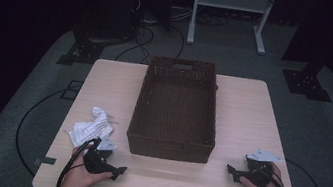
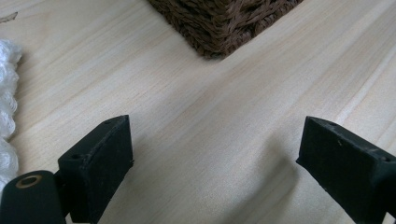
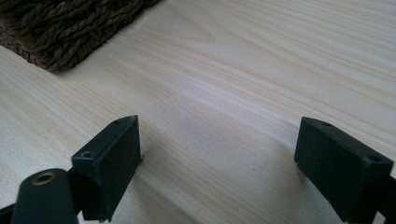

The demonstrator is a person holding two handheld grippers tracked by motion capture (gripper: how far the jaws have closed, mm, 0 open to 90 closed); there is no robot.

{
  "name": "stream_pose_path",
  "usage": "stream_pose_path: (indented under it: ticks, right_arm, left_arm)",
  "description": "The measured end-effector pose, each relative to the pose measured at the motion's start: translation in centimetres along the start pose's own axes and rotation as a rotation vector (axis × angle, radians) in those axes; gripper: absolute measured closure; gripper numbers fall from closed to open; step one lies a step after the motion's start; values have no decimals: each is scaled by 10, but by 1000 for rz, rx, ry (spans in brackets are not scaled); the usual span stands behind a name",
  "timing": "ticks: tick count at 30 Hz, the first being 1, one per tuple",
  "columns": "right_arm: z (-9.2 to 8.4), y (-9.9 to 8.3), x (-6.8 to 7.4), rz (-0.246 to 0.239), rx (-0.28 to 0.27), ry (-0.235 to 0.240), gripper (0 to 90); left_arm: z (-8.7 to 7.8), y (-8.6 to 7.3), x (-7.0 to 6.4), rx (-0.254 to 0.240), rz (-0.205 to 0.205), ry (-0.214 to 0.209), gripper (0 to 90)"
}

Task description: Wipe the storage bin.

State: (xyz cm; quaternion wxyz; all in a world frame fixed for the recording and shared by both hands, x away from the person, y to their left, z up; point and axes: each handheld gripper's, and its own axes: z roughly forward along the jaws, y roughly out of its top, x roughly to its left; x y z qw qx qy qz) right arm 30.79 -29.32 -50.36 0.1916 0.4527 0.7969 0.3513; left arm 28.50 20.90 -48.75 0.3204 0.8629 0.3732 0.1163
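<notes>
A dark brown wicker basket (image 1: 169, 147) stands empty in the middle of the light wooden table (image 1: 247, 116). A crumpled white cloth (image 1: 92, 127) lies left of it, near the front. My left gripper (image 1: 118, 171) rests low over the table just in front of the cloth, pointing right. Its jaws stand wide apart over bare wood (image 2: 215, 135), with the basket's corner (image 2: 224, 23) ahead and the cloth (image 2: 7, 98) at the left edge. My right gripper (image 1: 230, 170) lies at the front right, pointing left, open and holding nothing (image 3: 219, 135), with the basket corner (image 3: 60, 28) beyond it.
Cables trail from both grippers over the table's front edge onto the grey floor. A white metal frame (image 1: 230, 12) and dark stands with cables are behind the table. Bare wood lies between the two grippers in front of the basket.
</notes>
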Motion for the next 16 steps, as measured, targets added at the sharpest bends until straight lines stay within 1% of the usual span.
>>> stream_pose_path:
  ticks: [2,3,4,5,9,16]
  right_arm:
    - [0,0,0,0,0,0,137]
    - [0,0,0,0,0,0,137]
    - [0,0,0,0,0,0,137]
    - [0,0,0,0,0,0,137]
    - [0,0,0,0,0,0,137]
    - [0,0,0,0,0,0,137]
  left_arm:
    - [1,-1,0,-4,6,9,84]
    - [2,-2,-1,-7,22,27,72]
    - [4,-3,-1,-7,36,34,40]
    - [5,-5,-2,-17,45,35,4]
    - [6,-7,-3,-44,35,40,0]
    - [7,-9,-2,-72,39,40,0]
